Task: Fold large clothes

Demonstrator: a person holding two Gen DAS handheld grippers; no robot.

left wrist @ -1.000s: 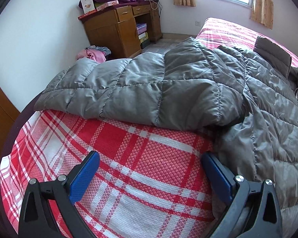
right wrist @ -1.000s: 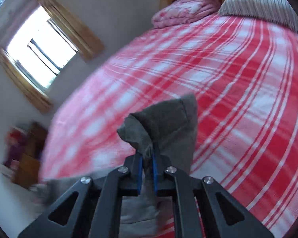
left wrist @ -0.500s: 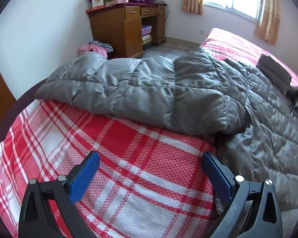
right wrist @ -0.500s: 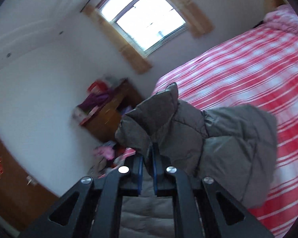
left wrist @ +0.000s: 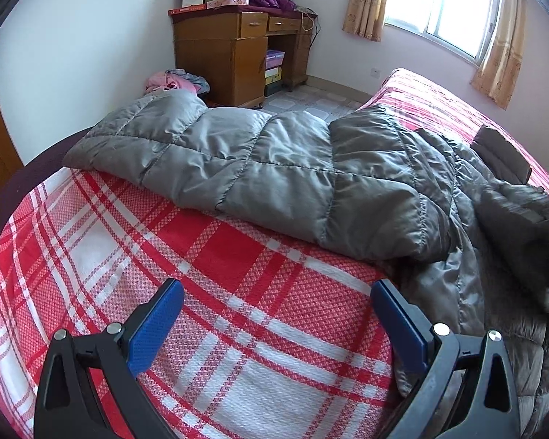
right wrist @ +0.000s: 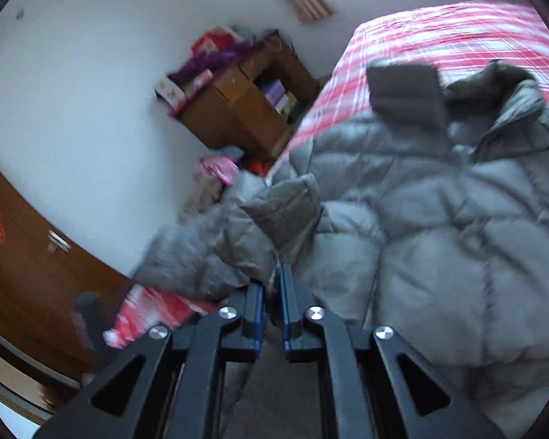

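Observation:
A large grey quilted down coat [left wrist: 311, 183] lies across a bed with a red and white plaid cover [left wrist: 208, 274]. Its lower part stretches to the left end of the bed. My left gripper [left wrist: 274, 314] is open and empty, low over the bare plaid, with the coat's edge just right of its right finger. My right gripper [right wrist: 271, 303] is shut on a fold of the coat [right wrist: 285, 212], holding it over the coat's body [right wrist: 457, 219]. The right wrist view is blurred.
A wooden desk [left wrist: 234, 47] piled with boxes and purple cloth stands at the far wall beside a window [left wrist: 443, 0]. Pink clothes [left wrist: 168, 82] lie on the floor beside the desk. A brown wooden door [right wrist: 25, 274] is at the left.
My right gripper has swung the held part of the coat from over the bare bed toward the desk side and over the coat's body. My left gripper has lifted and tilted slightly, still open.

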